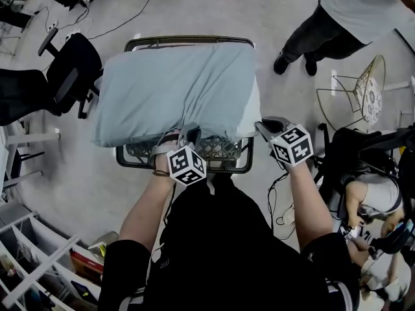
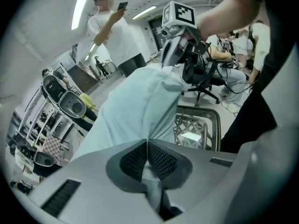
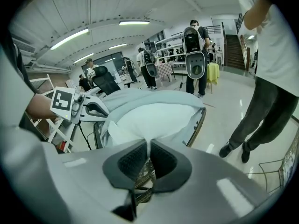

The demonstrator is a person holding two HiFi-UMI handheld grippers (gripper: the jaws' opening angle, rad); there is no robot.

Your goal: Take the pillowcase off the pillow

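A pillow in a light blue pillowcase lies on a wicker basket table. The white pillow pokes out of the case's open end at the right. My left gripper is at the near edge, shut on a fold of the blue pillowcase, which runs between its pads. My right gripper is at the pillow's near right corner. In the right gripper view its jaws are pinched on the white pillow. Each gripper appears in the other's view: right gripper, left gripper.
A person stands beyond the table at the upper right. A black office chair is at the left, a wire stool at the right, and a seated person beside it. White shelving fills the lower left.
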